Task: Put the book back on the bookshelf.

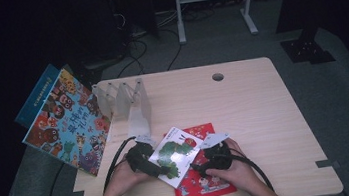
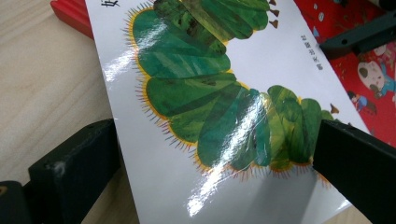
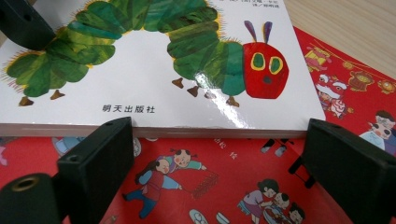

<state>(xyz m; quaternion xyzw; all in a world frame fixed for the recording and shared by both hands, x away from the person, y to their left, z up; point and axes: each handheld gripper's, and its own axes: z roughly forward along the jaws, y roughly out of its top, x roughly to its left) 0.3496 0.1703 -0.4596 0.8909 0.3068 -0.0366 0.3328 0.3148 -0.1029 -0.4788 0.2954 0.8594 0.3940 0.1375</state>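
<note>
A white picture book with a green caterpillar [image 1: 177, 153] [image 2: 210, 93] [image 3: 140, 93] lies askew on a red picture book [image 1: 208, 187] [image 2: 359, 74] [image 3: 210, 177] near the table's front edge. My left gripper [image 1: 157, 170] [image 2: 219, 140] is at the white book's near left corner. Its jaws stand wide apart, and the corner lies between them. My right gripper [image 1: 198, 166] [image 3: 219, 135] hovers over the red cover, open, facing the white book's long edge with nothing between its jaws. A hand holds each gripper.
A clear divider rack [image 1: 122, 102] stands on the wooden table [image 1: 265, 117] at the back left. A large colourful book [image 1: 67, 123] leans beside it, with a blue book [image 1: 36, 95] behind. A cable hole [image 1: 218, 77] sits near the far edge.
</note>
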